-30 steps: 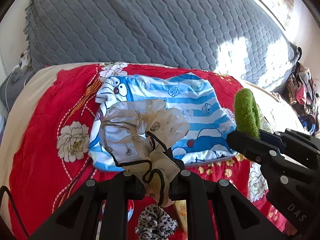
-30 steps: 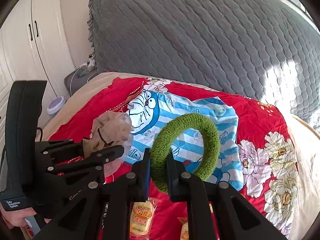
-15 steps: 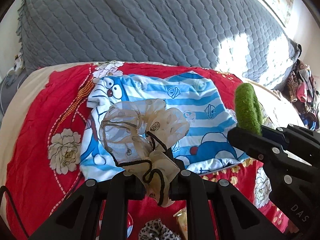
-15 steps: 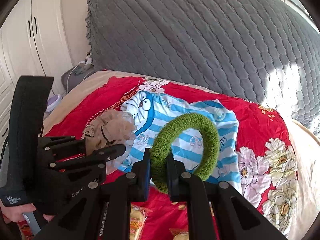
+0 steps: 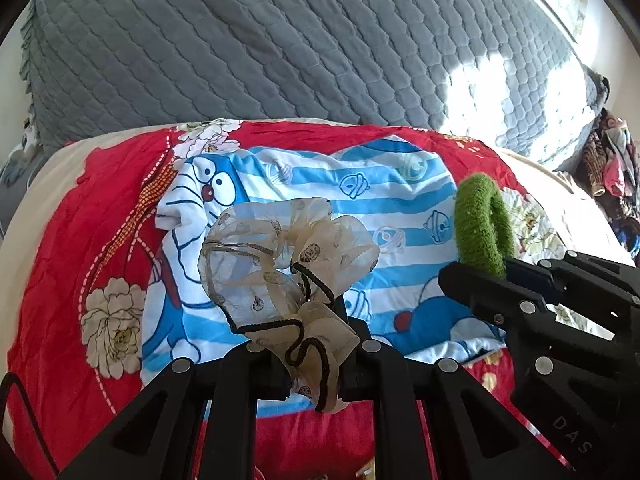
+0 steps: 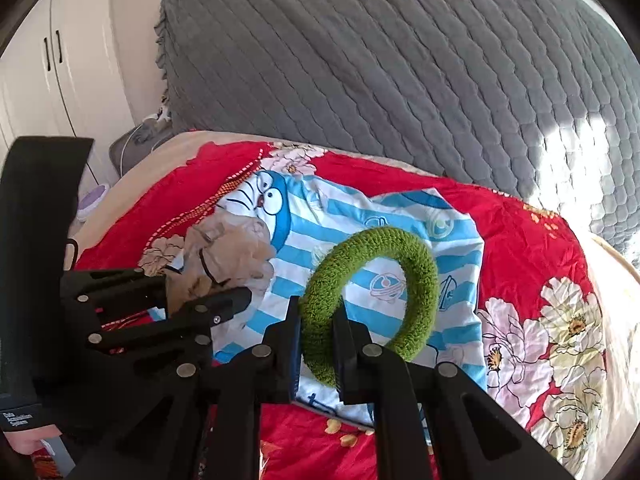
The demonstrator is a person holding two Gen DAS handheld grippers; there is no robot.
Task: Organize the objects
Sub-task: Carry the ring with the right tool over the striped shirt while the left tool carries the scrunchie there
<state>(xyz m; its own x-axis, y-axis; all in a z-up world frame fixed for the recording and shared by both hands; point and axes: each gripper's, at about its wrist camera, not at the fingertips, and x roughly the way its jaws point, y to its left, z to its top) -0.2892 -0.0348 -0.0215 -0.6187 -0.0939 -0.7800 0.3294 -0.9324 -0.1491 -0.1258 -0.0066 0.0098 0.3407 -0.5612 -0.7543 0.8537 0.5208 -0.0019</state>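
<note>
- Behind everything rose one grey quilted cover (image 5: pixel 280 40), above one red floral bedspread (image 5: pixel 80 220) bearing one blue-striped cartoon cloth (image 5: pixel 360 184).
- Left gripper (image 5: pixel 312 344) pinched one beige sheer scrunchie (image 5: pixel 280 256), lower centre.
- Right gripper (image 6: pixel 316 344) clamped one green fuzzy scrunchie (image 6: pixel 416 272), centre frame.

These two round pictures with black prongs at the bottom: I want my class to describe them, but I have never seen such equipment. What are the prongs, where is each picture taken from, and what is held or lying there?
The prongs are two-finger grippers, one in each of a person's hands; there is no robot. A fisheye camera on each looks along its fingers, hence the round view. One picture comes from the left gripper, shut on a sheer beige scrunchie. The other comes from the right gripper, shut on a fuzzy green hair ring. Each gripper also appears at the edge of the other's picture. Below lies a blue striped cartoon cloth on a red floral bedspread, with a grey quilted cover behind.
</note>
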